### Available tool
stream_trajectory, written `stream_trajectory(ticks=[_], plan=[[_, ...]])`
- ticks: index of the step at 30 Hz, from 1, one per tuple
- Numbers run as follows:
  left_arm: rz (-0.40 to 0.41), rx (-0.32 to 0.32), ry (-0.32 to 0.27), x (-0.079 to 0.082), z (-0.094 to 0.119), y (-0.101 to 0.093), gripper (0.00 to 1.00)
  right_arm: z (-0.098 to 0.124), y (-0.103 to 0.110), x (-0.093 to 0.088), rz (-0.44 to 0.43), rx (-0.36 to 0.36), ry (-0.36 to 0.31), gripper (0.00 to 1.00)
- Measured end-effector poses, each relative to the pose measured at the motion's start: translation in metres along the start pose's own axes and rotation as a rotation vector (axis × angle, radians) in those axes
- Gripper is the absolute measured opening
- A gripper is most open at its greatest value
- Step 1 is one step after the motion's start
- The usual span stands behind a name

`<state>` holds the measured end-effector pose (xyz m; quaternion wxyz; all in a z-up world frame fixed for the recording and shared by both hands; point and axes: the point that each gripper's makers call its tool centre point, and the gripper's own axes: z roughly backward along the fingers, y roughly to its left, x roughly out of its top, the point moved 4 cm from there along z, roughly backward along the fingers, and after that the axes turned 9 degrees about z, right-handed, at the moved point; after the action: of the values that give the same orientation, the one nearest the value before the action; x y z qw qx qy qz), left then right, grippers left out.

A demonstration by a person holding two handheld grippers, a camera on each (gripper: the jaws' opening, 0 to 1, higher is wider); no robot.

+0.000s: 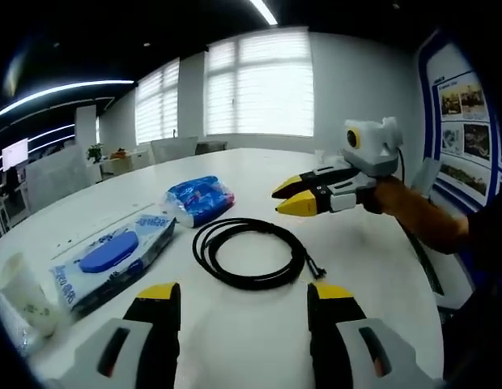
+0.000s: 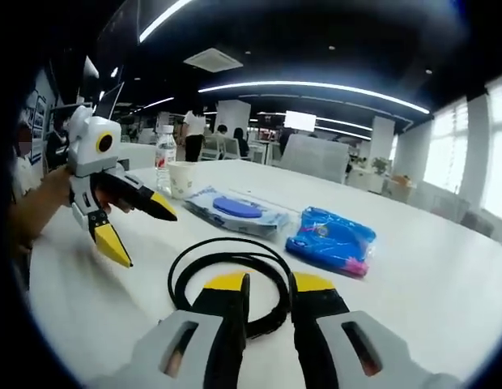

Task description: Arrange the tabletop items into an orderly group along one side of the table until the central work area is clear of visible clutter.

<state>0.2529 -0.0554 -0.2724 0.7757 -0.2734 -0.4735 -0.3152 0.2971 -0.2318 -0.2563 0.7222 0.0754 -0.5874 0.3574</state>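
A wide white table [image 1: 235, 340] runs through an open office. Tall windows [image 1: 259, 89] with pale blinds fill the far wall, glowing with daylight. Posters [image 1: 465, 130] hang on a blue-trimmed white wall beside them. Long light strips [image 2: 316, 87] curve across a dark ceiling [image 2: 316, 40]. People [image 2: 194, 130] stand among distant desks.

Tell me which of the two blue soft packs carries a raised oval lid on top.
The flat wet-wipes pack, white-edged with a dark blue oval flip lid, lying beside the paper cup. The crumpled bright blue packet beyond the black cable coil has none.
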Motion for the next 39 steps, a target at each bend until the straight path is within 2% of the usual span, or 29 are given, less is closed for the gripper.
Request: stream_trajectory(ticks=[8, 23, 39], plan=[[0.001, 0.002, -0.023, 0.0, 0.012, -0.003, 0.64, 0.011, 0.009, 0.001, 0.008, -0.002, -0.005, 0.22], [0.027, 0.022, -0.052, 0.003, 0.028, 0.016, 0.66, 0.02, 0.012, 0.01, 0.027, 0.015, -0.027, 0.27], [0.063, 0.049, -0.102, -0.006, 0.063, 0.017, 0.72, 0.034, 0.017, 0.002, 0.037, 0.02, -0.018, 0.33]])
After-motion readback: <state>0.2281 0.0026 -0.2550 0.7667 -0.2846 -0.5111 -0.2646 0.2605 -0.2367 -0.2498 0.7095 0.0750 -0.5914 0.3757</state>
